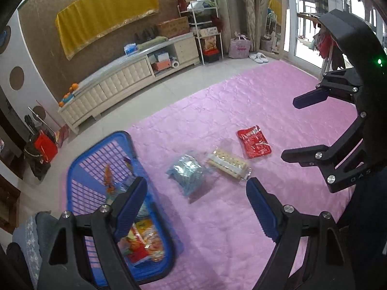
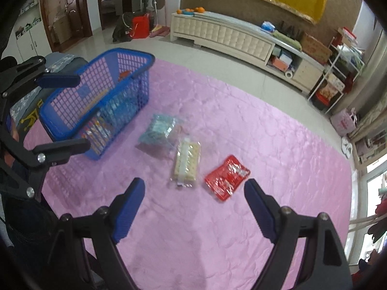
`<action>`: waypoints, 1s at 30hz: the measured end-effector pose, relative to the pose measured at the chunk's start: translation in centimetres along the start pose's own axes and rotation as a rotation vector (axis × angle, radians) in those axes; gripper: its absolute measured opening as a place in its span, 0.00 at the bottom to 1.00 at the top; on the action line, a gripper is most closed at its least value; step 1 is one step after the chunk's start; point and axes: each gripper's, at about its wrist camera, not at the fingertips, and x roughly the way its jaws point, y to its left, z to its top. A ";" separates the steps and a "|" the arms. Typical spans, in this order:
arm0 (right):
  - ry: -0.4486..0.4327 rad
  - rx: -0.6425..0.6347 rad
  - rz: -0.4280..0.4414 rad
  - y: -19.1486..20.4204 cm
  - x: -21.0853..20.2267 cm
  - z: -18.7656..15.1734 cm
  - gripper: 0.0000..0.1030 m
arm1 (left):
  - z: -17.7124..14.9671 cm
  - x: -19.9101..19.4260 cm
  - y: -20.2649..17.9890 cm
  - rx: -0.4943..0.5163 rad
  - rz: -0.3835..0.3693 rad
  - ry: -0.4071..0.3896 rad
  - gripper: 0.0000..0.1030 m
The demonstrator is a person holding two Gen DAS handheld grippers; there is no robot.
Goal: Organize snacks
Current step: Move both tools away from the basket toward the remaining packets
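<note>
Snack lot on pink quilt: three packets loose, one basket part-filled, both your grippers empty.

Your left gripper (image 1: 197,203) stands wide with nothing between its pads, hanging above the quilt (image 1: 241,111) between the blue basket (image 1: 79,164) and the loose packets. Your right gripper (image 2: 194,207) is likewise spread wide and empty, hanging over bare quilt on the near side of the row. Item one: pale blue packet (image 2: 158,128), nearest the basket. Item two: clear-wrapped cracker pack (image 2: 186,163), just beside it. Item three: red packet (image 2: 226,176), at the far end of the row from the basket, apart from the crackers. The basket sits at the quilt's edge and holds several colourful packets (image 1: 142,241); their kinds are too blurred to tell.
</note>
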 end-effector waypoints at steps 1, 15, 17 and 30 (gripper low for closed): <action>0.003 -0.003 0.000 -0.4 0.4 -0.4 0.84 | 0.0 0.4 -0.4 -0.004 -0.005 0.009 0.80; 0.004 -0.031 -0.010 -5.2 4.5 -2.7 0.84 | 2.3 7.8 -4.9 -0.023 0.007 0.158 0.80; 0.004 -0.036 -0.003 -5.6 5.3 -2.7 0.84 | 2.5 9.1 -5.1 -0.033 0.002 0.183 0.80; 0.033 -0.040 -0.025 -7.9 10.1 -2.9 0.84 | 3.2 17.0 -4.1 -0.194 -0.067 0.372 0.80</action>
